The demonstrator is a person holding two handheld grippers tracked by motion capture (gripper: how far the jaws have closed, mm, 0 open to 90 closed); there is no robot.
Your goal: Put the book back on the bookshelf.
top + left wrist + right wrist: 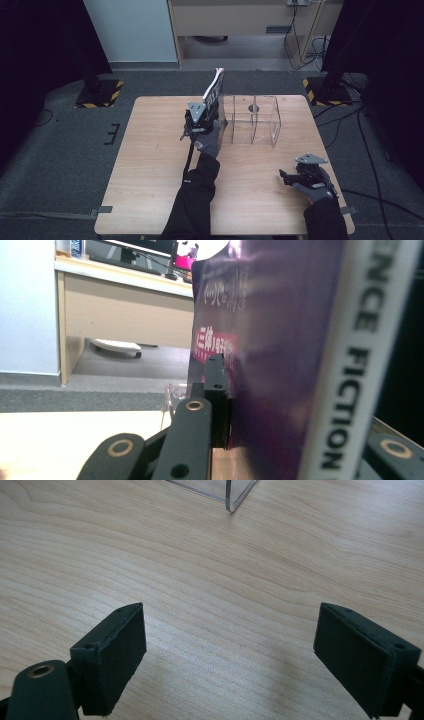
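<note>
Book (300, 340) spine lettering, left gripper view

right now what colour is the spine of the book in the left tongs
White with black capital lettering, beside a purple cover; the book spine shows best in the left gripper view.

The book (290, 340) has a deep purple cover with a pink band and a white spine lettered in black — possibly glossy, though blurred. The table (155, 165) is pale wood grain — the organiser (252, 120) clear.
</note>
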